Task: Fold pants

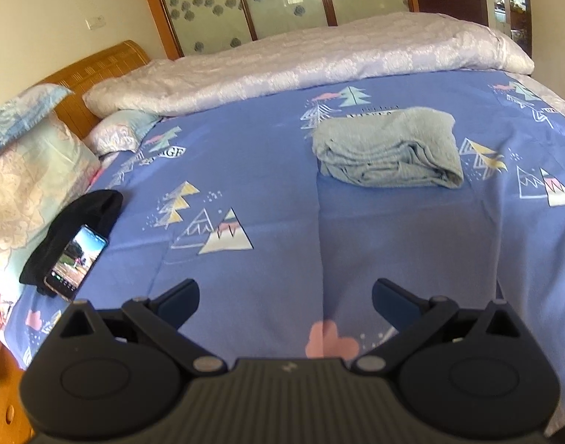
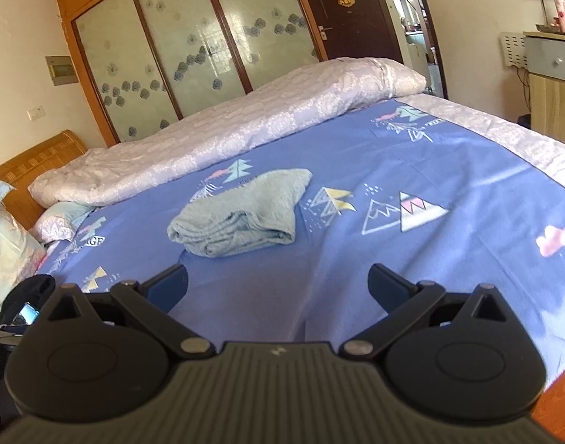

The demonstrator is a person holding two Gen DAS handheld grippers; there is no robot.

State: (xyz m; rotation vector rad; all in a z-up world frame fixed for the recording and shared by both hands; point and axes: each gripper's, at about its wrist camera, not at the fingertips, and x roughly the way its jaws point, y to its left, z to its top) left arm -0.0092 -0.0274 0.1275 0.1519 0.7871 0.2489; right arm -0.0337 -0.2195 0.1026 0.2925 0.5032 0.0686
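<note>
One pair of pants [image 1: 387,148], pale grey-blue and folded into a thick, compact bundle with its layered edges facing the cameras, lies on the blue sheet [image 1: 267,170] near the middle of the bed; in the right wrist view the same bundle [image 2: 241,214] sits ahead and to the left of centre. Nothing touches it. The sheet carries printed triangles, trees and pink clouds, and a long crease runs from the bundle toward the near edge. The left gripper [image 1: 285,299] hangs over the near part of the sheet, well apart from the pants, its jaws spread wide with only sheet between them. The right gripper [image 2: 278,283] hangs likewise over the sheet, closer to the bundle yet clear of it, its jaws also spread wide and holding nothing. Beyond the pants a pale lilac quilt [image 1: 301,63] is rolled along the far side of the bed. To the left, pillows [image 1: 34,170] lean by the wooden headboard [image 1: 93,70], and beside them a phone [image 1: 76,262] with a lit screen rests on a black cloth [image 1: 82,218] at the sheet's edge. Behind the bed stand sliding wardrobe doors [image 2: 171,55] with frosted, flower-patterned panels, and a dark wooden door [image 2: 349,11] to their right.
</note>
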